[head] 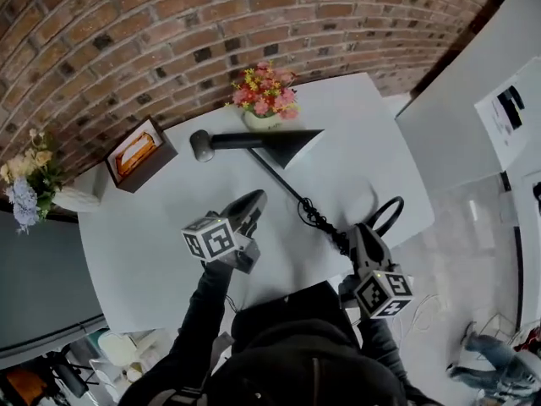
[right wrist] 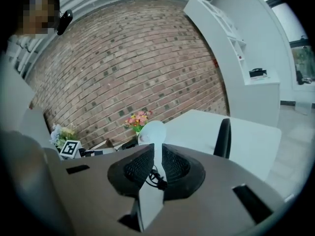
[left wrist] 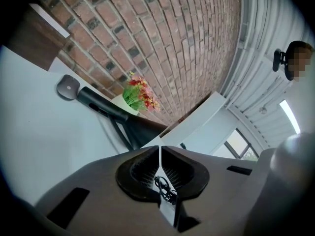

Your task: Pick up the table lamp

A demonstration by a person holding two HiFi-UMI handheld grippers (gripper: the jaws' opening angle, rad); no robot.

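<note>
The black table lamp lies on its side on the white table (head: 152, 252). Its round base (head: 201, 145) is at the left, the stem (head: 237, 140) runs right to the cone shade (head: 292, 146), and its black cord (head: 314, 216) trails toward me. My left gripper (head: 250, 201) is shut and empty, a little short of the shade. In the left gripper view the lamp (left wrist: 101, 104) lies ahead of the shut jaws of the left gripper (left wrist: 160, 149). My right gripper (head: 358, 231) is shut and empty beside the cord's loop (head: 389, 214). The right gripper view shows the shade's white inside (right wrist: 151, 131) past the right gripper (right wrist: 157, 149).
A pot of pink and yellow flowers (head: 264, 96) stands just behind the shade. A brown tissue box (head: 139, 153) sits at the table's back left, with another bouquet (head: 25, 184) beyond the left edge. The brick wall (head: 127, 41) runs close behind.
</note>
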